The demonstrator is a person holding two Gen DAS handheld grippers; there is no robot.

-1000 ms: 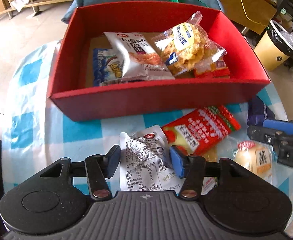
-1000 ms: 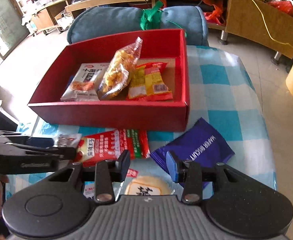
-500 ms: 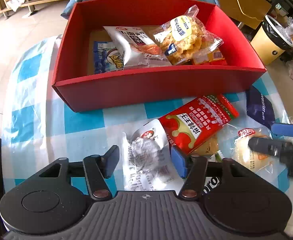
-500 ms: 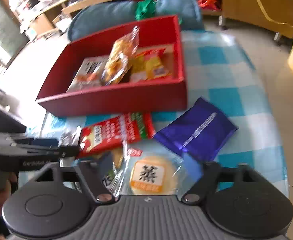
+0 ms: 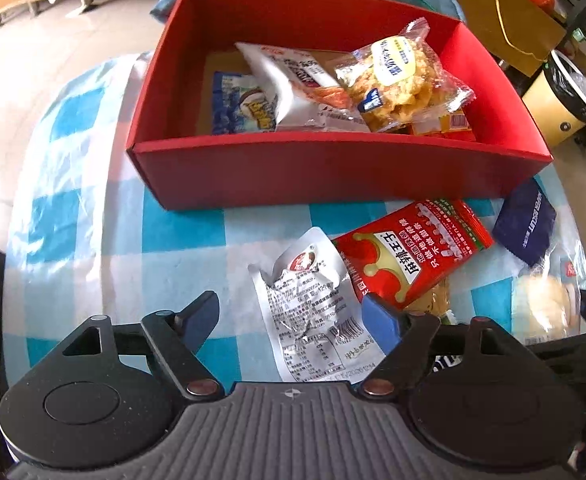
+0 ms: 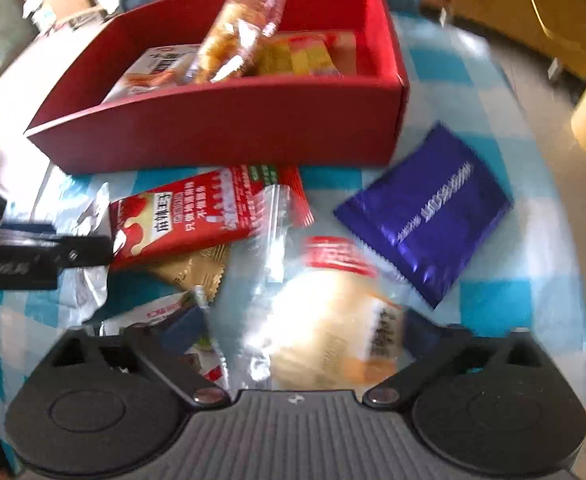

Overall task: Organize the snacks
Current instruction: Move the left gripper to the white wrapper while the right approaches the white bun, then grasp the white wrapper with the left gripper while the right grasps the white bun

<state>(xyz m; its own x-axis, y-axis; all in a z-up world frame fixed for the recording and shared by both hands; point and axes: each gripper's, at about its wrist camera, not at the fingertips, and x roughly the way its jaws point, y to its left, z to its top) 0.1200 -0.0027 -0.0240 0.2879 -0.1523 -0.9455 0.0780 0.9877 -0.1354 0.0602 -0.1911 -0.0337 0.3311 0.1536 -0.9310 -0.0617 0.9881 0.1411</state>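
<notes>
Found the red box (image 5: pixel 333 176) at the far side of the bench (image 5: pixel 93 240), on the blue-and-white checked cloth. Noted four items inside it: a clear bag of fried crackers (image 5: pixel 401 80), a silver-white packet (image 5: pixel 289 80), a blue packet (image 5: pixel 237 108) and yellow-orange packets (image 5: pixel 449 124) in the right-hand corner.

Located the loose snacks between the box's front wall and the near edge of the bench: a white sachet (image 5: pixel 313 312), a red packet (image 5: pixel 413 248) overlapping the sachet's right side, a dark blue packet (image 6: pixel 429 208) toward the right edge, and a wrapped bun (image 6: pixel 325 332) just in front of it.

Found the left claw (image 5: pixel 289 308) released, pointing steeply down, jaws just opened further, straddling the lower part of the white sachet without pressing it.

Found the right claw (image 6: pixel 301 320) released, jaws just opened wide, with the wrapped bun between them. Could not tell from the blurred view whether the pads touched the wrapper.
</notes>
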